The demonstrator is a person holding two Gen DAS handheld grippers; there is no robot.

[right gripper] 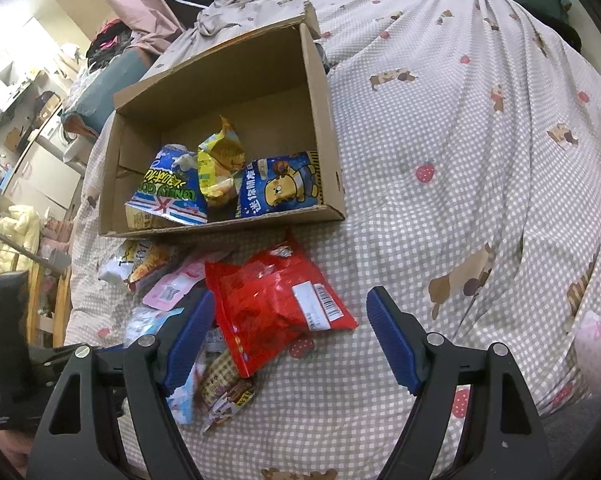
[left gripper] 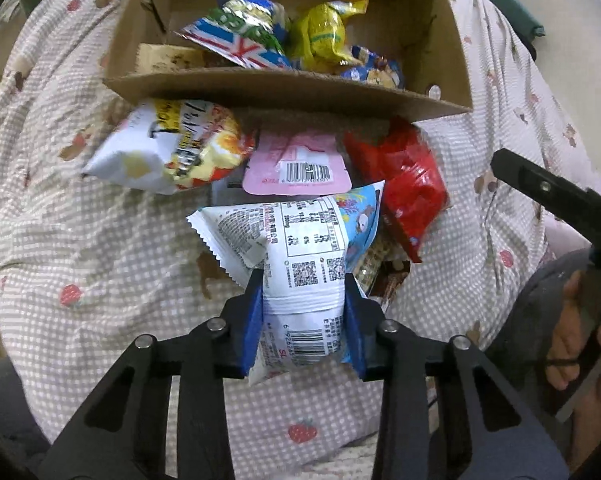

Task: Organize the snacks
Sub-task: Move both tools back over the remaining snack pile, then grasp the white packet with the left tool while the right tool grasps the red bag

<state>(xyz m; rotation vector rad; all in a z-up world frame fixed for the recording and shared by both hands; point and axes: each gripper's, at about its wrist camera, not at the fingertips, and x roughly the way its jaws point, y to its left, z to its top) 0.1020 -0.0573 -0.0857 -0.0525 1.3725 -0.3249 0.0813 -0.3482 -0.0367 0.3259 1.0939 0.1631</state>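
My left gripper (left gripper: 304, 280) is shut on a white and blue snack packet (left gripper: 300, 248), held above the bed. A cardboard box (left gripper: 284, 88) lies ahead with several snack bags inside; it also shows in the right wrist view (right gripper: 324, 120). In front of it lie a white and yellow bag (left gripper: 172, 148), a pink packet (left gripper: 296, 164) and a red bag (left gripper: 408, 176). My right gripper (right gripper: 290, 304) is open and empty, hovering above the red bag (right gripper: 276, 304). A checkered packet (right gripper: 224, 388) lies by its left finger.
The checkered bedsheet (right gripper: 460, 200) with strawberry and dog prints covers the bed. Cluttered furniture (right gripper: 28, 140) stands at the left beyond the bed. The right gripper's handle and the person's hand (left gripper: 580, 320) show at the left view's right edge.
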